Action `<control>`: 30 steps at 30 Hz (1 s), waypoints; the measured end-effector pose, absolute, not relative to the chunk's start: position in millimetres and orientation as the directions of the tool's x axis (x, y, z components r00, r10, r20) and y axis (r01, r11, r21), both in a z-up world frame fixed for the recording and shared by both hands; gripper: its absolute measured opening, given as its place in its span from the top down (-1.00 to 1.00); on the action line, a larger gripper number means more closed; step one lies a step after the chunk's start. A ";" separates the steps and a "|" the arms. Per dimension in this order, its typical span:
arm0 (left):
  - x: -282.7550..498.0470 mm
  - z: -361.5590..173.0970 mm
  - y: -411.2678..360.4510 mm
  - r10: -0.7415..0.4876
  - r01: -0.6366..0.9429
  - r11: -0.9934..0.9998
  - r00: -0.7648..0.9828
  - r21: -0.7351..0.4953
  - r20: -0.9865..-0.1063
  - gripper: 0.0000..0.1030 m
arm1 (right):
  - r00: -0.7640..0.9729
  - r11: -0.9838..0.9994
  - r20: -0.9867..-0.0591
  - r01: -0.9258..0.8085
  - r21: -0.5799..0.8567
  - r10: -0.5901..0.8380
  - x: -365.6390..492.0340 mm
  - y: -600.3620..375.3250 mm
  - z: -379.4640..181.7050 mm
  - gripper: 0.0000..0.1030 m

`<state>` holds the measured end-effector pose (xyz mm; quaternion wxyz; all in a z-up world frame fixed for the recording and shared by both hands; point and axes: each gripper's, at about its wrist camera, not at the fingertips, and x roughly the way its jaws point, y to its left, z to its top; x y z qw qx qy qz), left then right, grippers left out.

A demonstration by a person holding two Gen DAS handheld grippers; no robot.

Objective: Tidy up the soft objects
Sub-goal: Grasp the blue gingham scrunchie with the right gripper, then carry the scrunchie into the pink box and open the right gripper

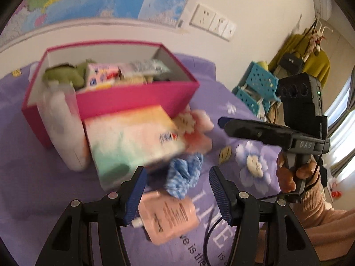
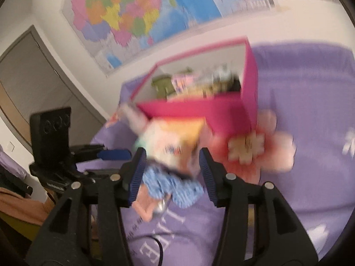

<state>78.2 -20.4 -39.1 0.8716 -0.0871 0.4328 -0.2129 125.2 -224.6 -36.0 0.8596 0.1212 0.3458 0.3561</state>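
One pink box (image 1: 137,97) on the bed holds several soft items; one tissue pack (image 1: 133,137), one blue scrunchie (image 1: 184,175), one pink pouch (image 1: 170,217) lie before it; both claws (image 1: 177,190) (image 2: 172,173) open, empty

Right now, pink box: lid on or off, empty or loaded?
Open, no lid on it. The pink box on the purple bedspread already holds several things, among them a green plush and small packets.

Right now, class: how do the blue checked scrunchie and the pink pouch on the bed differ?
The blue checked scrunchie is crumpled, ruffled fabric; the pink pouch is smooth, flat, printed with text and has a white spout. The scrunchie lies nearer the pink box. Both rest outside it on the purple bedspread.
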 end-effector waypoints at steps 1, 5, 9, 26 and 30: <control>77.8 -43.7 -22.6 -0.446 0.296 0.894 0.526 -0.335 -0.724 -0.16 | 0.497 0.723 -0.527 -0.513 0.463 0.690 124.7 -223.7 -45.7 -0.02; 77.7 -57.2 -29.7 -0.424 0.284 0.904 0.507 -0.319 -0.750 -0.16 | 0.462 0.734 -0.571 -0.455 0.504 0.679 125.8 -222.5 -78.9 -0.18; 82.7 -65.3 -31.9 -0.416 0.271 0.908 0.498 -0.319 -0.761 -0.14 | 0.442 0.721 -0.569 -0.427 0.545 0.693 127.0 -219.5 -97.5 -0.18; 85.6 -75.4 -30.5 -0.448 0.267 0.893 0.480 -0.361 -0.754 0.54 | 0.445 0.690 -0.528 -0.483 0.539 0.724 116.0 -203.2 -99.5 0.78; 81.3 -67.4 -32.0 -0.469 0.286 0.883 0.488 -0.373 -0.736 0.54 | 0.465 0.688 -0.508 -0.513 0.512 0.725 103.5 -205.9 -83.9 0.79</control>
